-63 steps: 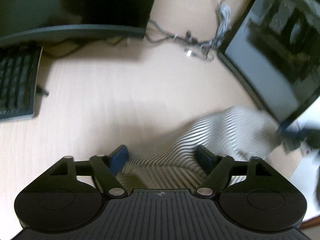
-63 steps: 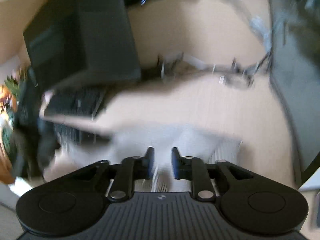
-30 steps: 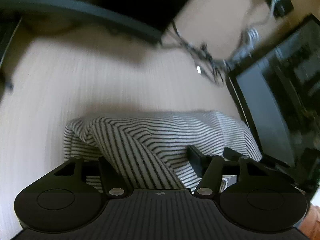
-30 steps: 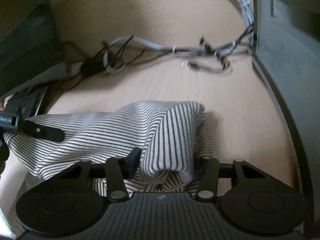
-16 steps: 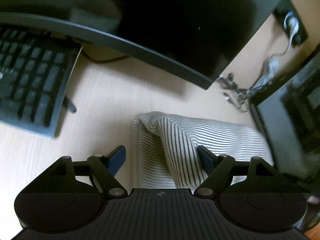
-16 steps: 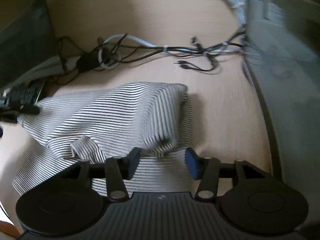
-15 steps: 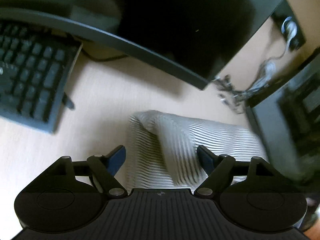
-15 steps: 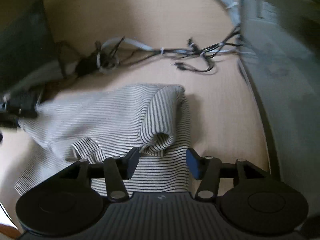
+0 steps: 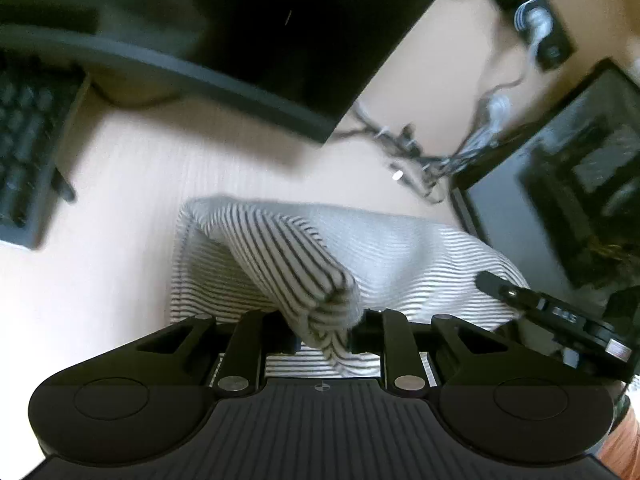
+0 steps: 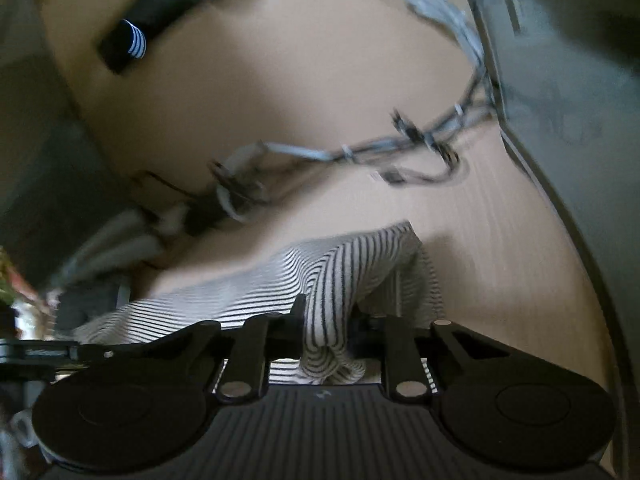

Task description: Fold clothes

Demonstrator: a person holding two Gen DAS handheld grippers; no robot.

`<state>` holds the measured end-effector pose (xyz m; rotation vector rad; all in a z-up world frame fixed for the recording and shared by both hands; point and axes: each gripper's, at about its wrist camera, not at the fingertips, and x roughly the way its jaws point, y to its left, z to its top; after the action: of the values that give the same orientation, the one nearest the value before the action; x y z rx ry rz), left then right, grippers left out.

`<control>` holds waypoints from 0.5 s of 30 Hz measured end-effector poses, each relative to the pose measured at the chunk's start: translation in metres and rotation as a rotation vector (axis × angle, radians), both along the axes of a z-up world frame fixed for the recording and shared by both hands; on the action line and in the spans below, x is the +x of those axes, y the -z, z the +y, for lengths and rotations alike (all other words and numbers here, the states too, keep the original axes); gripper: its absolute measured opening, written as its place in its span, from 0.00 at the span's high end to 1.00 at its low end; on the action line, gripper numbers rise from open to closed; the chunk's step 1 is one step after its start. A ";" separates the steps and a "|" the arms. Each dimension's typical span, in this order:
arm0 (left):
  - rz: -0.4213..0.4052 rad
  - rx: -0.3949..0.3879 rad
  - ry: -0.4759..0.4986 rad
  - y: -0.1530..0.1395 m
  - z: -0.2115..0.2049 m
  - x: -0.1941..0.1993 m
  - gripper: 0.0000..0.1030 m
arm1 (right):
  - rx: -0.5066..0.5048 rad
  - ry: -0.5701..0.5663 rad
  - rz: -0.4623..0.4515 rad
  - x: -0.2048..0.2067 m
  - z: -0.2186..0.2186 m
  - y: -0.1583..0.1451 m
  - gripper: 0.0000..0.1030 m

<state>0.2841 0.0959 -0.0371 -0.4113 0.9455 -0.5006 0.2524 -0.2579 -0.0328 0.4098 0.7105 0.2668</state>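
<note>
Left tool: our left tool point(image 9: 323, 338) is closed on a bunched fold at the left end of the striped garment point(image 9: 400, 248), the cloth pinched between its fingers and drawn up off the layer below.
Right tool: our right tool point(image 10: 326, 330) is likewise clamped on a fold at the garment's point(image 10: 344, 264) right end; its tip also shows at the right edge of the left view.
Garment: it lies across the light wooden surface point(image 9: 132, 184) between the two tools, partly doubled over on itself, the lower layer flat and the gripped folds raised. We cannot tell from this whether a fold is being laid down or lifted.
Risk, slip: we judge each grip takes only a narrow bunch, so a sharp pull could draw the cloth out of one tool and drop that end crooked.
Risk, uneven fold: if our two tools travel unequally, the edges would land skewed and the bundle would twist.
Left surroundings: a keyboard point(image 9: 24, 148) sits well left of the garment, a dark monitor point(image 9: 248, 32) behind it.
Middle: a tangle of cables point(image 10: 352, 156) lies just beyond the garment's far edge; cloth swept forward could snag it.
Right: a second monitor point(image 10: 568, 92) stands close on the right, limiting room there.
</note>
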 end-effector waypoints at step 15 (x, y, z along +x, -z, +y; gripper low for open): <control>0.028 0.120 -0.008 0.015 0.026 -0.057 0.53 | -0.204 -0.046 0.119 -0.051 0.002 0.042 0.68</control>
<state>0.2270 0.1224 -0.0518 -0.3145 0.9950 -0.4290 0.2016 -0.2556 -0.0751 0.2162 0.8560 0.2120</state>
